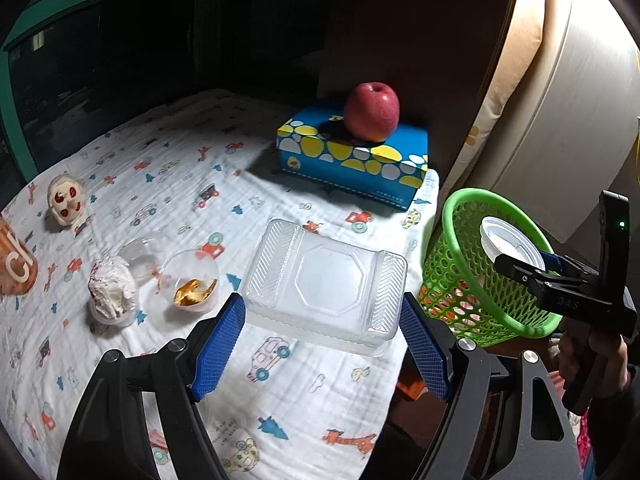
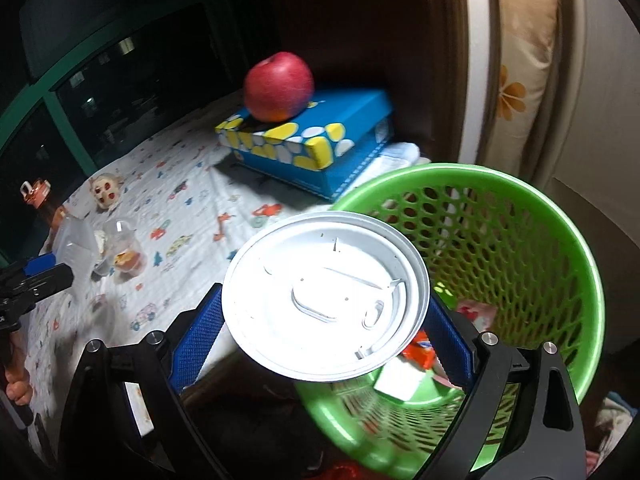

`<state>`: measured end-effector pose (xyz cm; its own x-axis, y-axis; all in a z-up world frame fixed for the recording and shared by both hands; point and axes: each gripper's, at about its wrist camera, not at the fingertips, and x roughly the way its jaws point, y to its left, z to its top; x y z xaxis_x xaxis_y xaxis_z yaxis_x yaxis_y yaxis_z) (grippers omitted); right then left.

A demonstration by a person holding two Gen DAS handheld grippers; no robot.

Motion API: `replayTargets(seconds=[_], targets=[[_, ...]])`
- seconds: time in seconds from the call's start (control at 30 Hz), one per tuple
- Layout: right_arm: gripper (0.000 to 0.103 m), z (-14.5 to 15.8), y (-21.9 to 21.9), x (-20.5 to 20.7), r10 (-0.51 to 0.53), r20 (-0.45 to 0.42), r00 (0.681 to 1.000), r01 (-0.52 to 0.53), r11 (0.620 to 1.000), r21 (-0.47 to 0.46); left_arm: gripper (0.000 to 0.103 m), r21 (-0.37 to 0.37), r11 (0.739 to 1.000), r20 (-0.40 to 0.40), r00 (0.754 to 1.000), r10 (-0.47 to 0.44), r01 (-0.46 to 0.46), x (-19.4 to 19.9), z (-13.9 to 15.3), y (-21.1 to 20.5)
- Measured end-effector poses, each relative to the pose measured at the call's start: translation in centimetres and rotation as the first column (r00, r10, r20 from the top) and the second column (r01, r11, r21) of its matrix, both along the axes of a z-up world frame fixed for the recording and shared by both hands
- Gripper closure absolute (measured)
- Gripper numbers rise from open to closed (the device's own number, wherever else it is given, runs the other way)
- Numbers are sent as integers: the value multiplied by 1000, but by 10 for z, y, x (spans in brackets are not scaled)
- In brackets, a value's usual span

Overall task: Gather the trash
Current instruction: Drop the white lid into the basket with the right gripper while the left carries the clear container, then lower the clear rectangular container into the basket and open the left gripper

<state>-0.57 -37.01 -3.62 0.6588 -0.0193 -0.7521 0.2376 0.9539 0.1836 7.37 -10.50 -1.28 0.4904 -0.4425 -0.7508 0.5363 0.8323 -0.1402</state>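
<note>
My left gripper (image 1: 320, 304) is shut on a clear plastic clamshell box (image 1: 324, 280), its blue pads (image 1: 222, 344) against the two short sides, held just above the printed cloth. To the right, my right gripper (image 1: 520, 268) grips a round white lid (image 1: 506, 240) over the green mesh basket (image 1: 452, 280). In the right wrist view the white lid (image 2: 326, 300) fills the space between the fingers of the right gripper (image 2: 326, 302), at the rim of the green basket (image 2: 520, 184), which holds wrappers (image 2: 420, 352). On the cloth lie a crumpled tissue (image 1: 112, 292) and a clear cup with gold foil (image 1: 194, 286).
A red apple (image 1: 372, 112) rests on a blue tissue box (image 1: 352, 160) at the back of the table (image 1: 280, 400). A small toy face (image 1: 64, 200) and an orange object (image 1: 16, 268) sit at the left. Another clear cup (image 1: 140, 252) stands behind the tissue. A dark window runs behind.
</note>
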Motion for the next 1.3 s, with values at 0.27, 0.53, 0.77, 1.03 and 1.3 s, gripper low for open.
replayTargets(seconds=[0.27, 0.53, 0.77, 1.03, 1.3], targets=[[9, -18, -62, -12, -122, -44, 991, 121, 992, -36, 28, 11, 998, 6, 998, -63, 63, -3, 5, -39], [7, -29, -94, -23, -192, -56, 980, 191, 981, -27, 28, 21, 991, 12, 992, -129, 128, -11, 9, -81], [7, -14, -97, -46, -203, 2, 979, 203, 979, -31, 28, 36, 979, 14, 980, -199, 199, -15, 6, -126], [7, 7, -98, -74, -213, 62, 975, 216, 976, -41, 28, 54, 955, -6, 957, -290, 290, -25, -3, -184], [7, 18, -104, -101, -238, 104, 966, 241, 970, -18, 27, 55, 936, -48, 938, -344, 347, -32, -17, -223]])
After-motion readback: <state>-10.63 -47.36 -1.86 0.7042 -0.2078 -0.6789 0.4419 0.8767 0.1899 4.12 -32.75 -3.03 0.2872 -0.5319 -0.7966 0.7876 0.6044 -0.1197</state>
